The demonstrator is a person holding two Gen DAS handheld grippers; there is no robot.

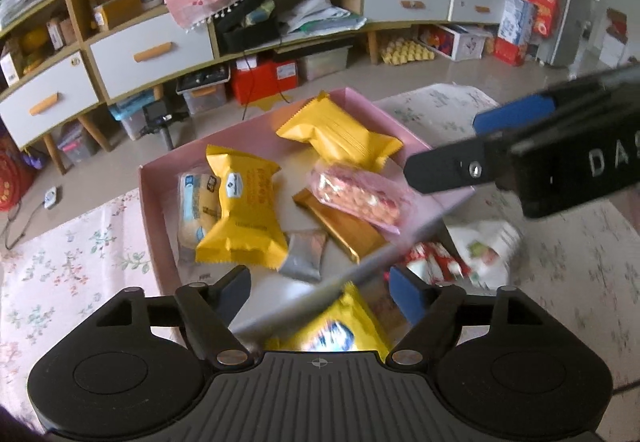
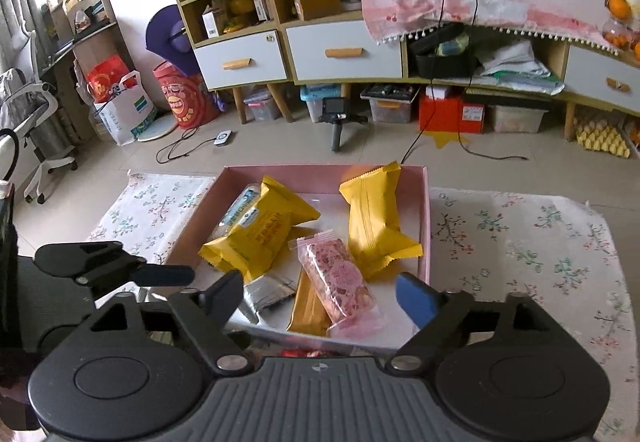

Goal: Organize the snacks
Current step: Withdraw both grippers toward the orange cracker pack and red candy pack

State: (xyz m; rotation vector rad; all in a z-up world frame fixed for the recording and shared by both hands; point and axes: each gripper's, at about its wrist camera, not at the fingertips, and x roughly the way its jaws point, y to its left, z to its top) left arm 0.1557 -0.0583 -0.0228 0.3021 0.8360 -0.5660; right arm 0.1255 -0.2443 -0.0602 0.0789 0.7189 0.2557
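A pink tray (image 1: 152,210) (image 2: 426,222) holds two yellow packets (image 1: 240,214) (image 2: 376,218), a pink packet (image 1: 356,194) (image 2: 344,282), a gold bar (image 1: 344,230), a silver sachet (image 1: 304,254) and a clear bread pack (image 1: 196,206). My left gripper (image 1: 320,294) hangs open over the tray's near wall. A blurred yellow packet (image 1: 332,334) shows under its jaws, and neither pad touches it. My right gripper (image 2: 320,296) (image 1: 460,146) is open above the tray's near end, holding nothing. One finger (image 2: 168,276) of the left gripper shows at the left of the right wrist view.
A red-and-white snack (image 1: 436,262) and a white packet (image 1: 488,250) lie on the floral tablecloth (image 2: 520,242) outside the tray. Beyond the table's far edge is tiled floor with a camera on a small tripod (image 2: 336,118) and low cabinets (image 2: 344,50).
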